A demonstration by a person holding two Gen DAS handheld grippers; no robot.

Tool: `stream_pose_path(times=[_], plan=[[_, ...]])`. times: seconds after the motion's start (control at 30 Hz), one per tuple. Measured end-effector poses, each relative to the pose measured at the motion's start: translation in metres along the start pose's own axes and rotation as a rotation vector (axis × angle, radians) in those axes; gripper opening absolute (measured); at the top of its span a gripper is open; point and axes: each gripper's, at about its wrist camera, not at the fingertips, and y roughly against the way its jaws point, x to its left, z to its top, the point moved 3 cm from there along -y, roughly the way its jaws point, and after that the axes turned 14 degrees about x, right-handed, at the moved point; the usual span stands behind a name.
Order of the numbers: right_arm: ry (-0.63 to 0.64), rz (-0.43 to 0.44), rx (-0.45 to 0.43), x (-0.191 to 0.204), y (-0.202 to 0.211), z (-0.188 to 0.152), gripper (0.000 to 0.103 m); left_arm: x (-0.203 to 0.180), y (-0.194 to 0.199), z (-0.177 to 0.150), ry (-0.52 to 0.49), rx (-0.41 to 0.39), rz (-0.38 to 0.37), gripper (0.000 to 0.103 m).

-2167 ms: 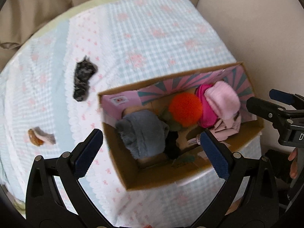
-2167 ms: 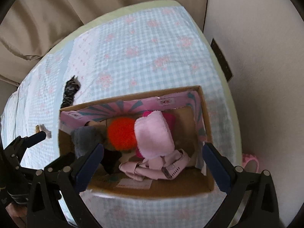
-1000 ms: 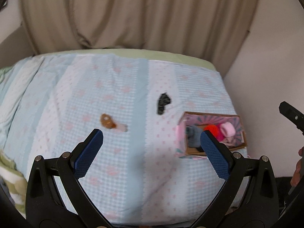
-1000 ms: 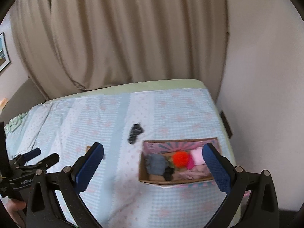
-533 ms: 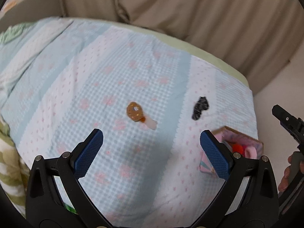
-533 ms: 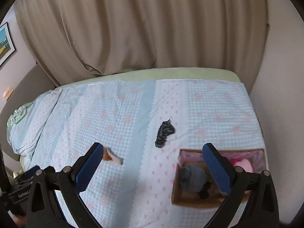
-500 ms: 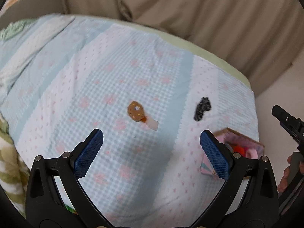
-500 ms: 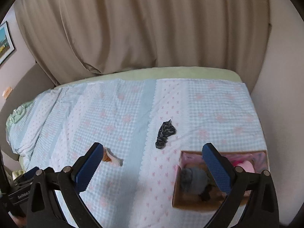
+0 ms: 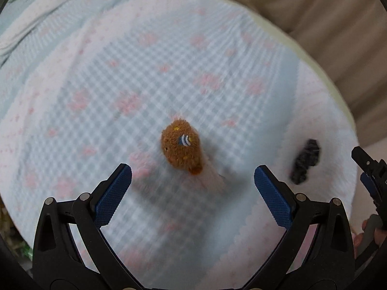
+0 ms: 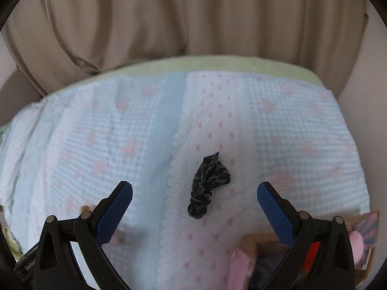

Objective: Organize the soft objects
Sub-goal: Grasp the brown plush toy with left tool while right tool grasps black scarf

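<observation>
A brown fuzzy sock with a white cuff [image 9: 182, 150] lies on the blue-and-pink checked bedspread [image 9: 121, 84]. My left gripper [image 9: 192, 193] is open and empty, hovering just short of the sock. A crumpled black patterned cloth [image 10: 208, 186] lies further right; it also shows in the left wrist view [image 9: 305, 160]. My right gripper [image 10: 194, 204] is open and empty, with the black cloth centred between its jaws. A cardboard box [image 10: 251, 241] holding soft things sits at the lower right of the right wrist view.
A beige curtain [image 10: 193, 17] hangs behind the bed. The bed's pale green edge [image 10: 217, 64] runs along the far side. A wall [image 10: 372, 125] stands to the right. The right gripper's tip [image 9: 367, 166] shows at the right edge of the left wrist view.
Both grippers have moved down and closer to the bed. The left now sits over the brown sock, the right over the black cloth. The box has slid to the right view's lower corner.
</observation>
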Motion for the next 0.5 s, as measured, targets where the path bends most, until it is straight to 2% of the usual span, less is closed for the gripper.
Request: stream_pose_path(times=[0.17, 0.2, 0.33, 0.4, 0.5], plan=[[-0.014, -0.021, 0.071, 0.001, -0.058, 0.003, 0.095, 0.004, -0.057, 0.017, 0.03, 0.05, 0.023, 0.092], [-0.02, -0.027, 0.08, 0.001, -0.064, 0.004, 0.095, 0.005, -0.063, 0.02, 0.031, 0.055, 0.033, 0.088], [-0.038, -0.084, 0.163, -0.004, -0.106, 0.007, 0.08, 0.007, -0.092, 0.027, 0.036, 0.074, 0.053, 0.082], [-0.044, -0.093, 0.198, -0.006, -0.124, 0.008, 0.073, 0.007, -0.102, 0.03, 0.041, 0.079, 0.063, 0.07], [-0.056, -0.095, 0.219, -0.012, -0.141, 0.008, 0.068, 0.005, -0.112, 0.034, 0.039, 0.089, 0.081, 0.064]])
